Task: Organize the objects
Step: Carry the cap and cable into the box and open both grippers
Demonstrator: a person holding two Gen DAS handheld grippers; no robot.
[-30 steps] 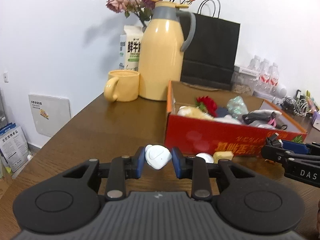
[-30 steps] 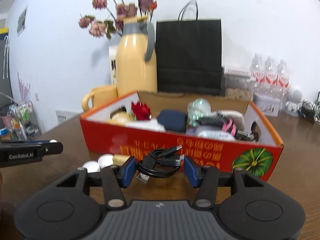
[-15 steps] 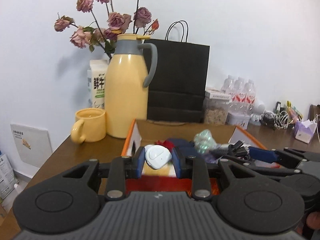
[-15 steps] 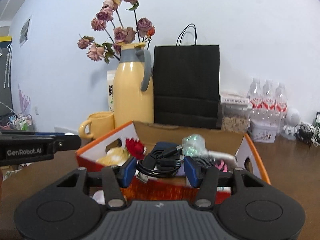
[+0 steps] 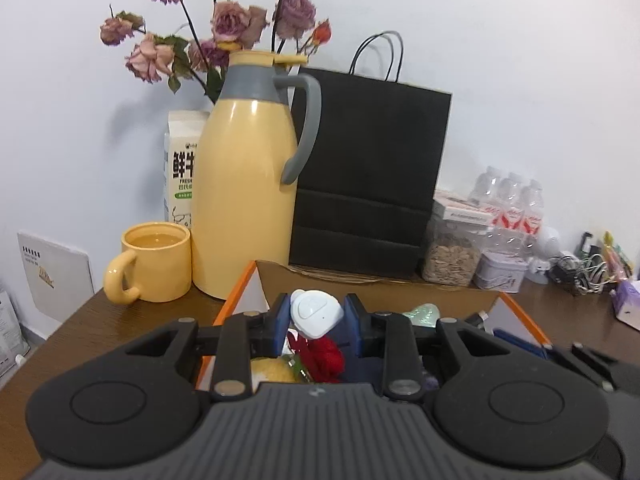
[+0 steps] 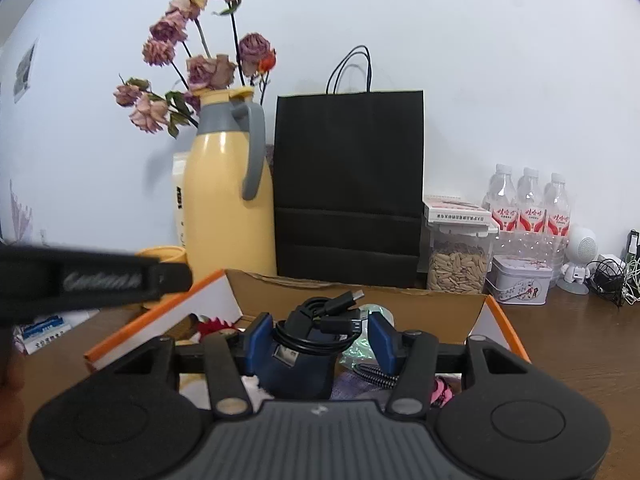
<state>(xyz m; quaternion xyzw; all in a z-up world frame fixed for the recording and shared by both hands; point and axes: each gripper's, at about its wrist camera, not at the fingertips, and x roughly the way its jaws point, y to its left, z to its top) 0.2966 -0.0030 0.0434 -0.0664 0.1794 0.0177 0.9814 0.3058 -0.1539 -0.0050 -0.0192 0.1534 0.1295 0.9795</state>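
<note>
Left gripper (image 5: 316, 316) up over the cardboard box (image 5: 400, 288), blue pads pinching a small white rounded gadget (image 5: 316, 314) (one tiny button on its face), clear of everything below. Underneath, inside the box: a red fabric flower (image 5: 326, 354), something pale yellow (image 5: 270, 370), a greenish crinkly wrapper (image 5: 422, 315).

Right gripper (image 6: 320, 336) over the same box (image 6: 360, 300), jaws partway closed on a coiled black cable (image 6: 316, 326), plug ends poking up and to the right, loop pressed between the blue pads. Directly below the coil, a dark blue object (image 6: 296, 376) in the box; a braided cord (image 6: 374, 372) and something pink (image 6: 440, 388) further right.

Left gripper's black side bar crossing the right wrist view at the left edge, blurred.

Behind the box on the wooden table (image 5: 80, 332): yellow mug (image 5: 154, 262), yellow thermos jug (image 5: 248, 192) with dried roses (image 5: 236, 20) behind it, milk carton (image 5: 180, 164), black paper bag (image 5: 368, 176), jar of seeds (image 6: 458, 266), water bottles (image 6: 530, 204).
</note>
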